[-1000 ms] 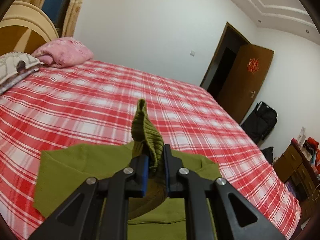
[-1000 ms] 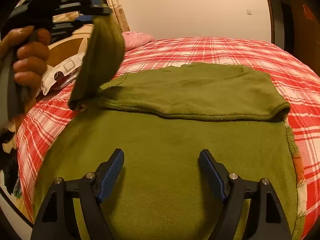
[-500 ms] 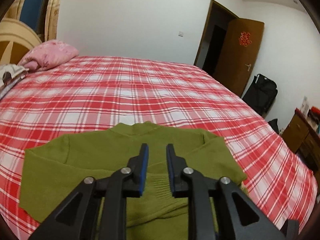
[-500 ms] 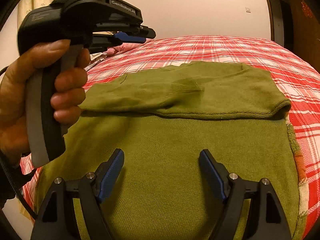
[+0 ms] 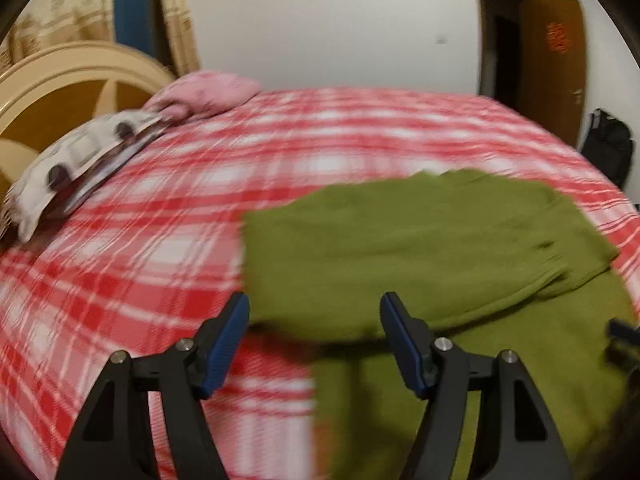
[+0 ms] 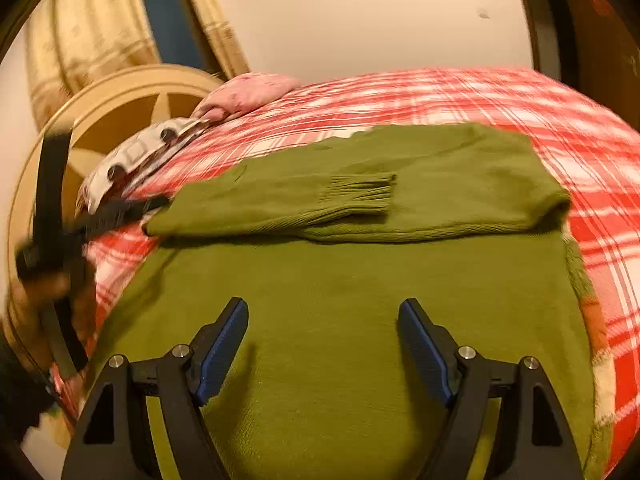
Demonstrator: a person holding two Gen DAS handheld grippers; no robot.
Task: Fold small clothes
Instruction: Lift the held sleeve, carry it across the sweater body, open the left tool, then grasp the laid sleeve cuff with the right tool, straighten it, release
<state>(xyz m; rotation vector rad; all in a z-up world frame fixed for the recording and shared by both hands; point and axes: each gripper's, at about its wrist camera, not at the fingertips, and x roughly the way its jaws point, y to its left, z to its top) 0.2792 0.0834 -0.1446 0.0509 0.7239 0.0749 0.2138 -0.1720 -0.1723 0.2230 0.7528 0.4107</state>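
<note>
An olive green knit sweater [image 6: 340, 288] lies flat on the red plaid bed, also seen in the left wrist view [image 5: 420, 240]. A sleeve is folded across its chest, with the ribbed cuff [image 6: 360, 192] lying on top. My left gripper [image 5: 314, 336] is open and empty, hovering over the sweater's left edge; it also shows blurred at the left of the right wrist view [image 6: 120, 212]. My right gripper [image 6: 322, 344] is open and empty, just above the sweater's lower body.
The red and white plaid bedspread [image 5: 140, 260] covers the bed. A pink pillow [image 5: 208, 92] and a patterned pillow [image 5: 80, 160] lie by the wooden headboard [image 5: 52, 100]. A brown door [image 5: 552, 64] and a black bag [image 5: 608, 148] are at the far right.
My left gripper let go of the sleeve, which now lies folded across the sweater. It opened wide and swung left to the sweater's edge. The right gripper stayed put.
</note>
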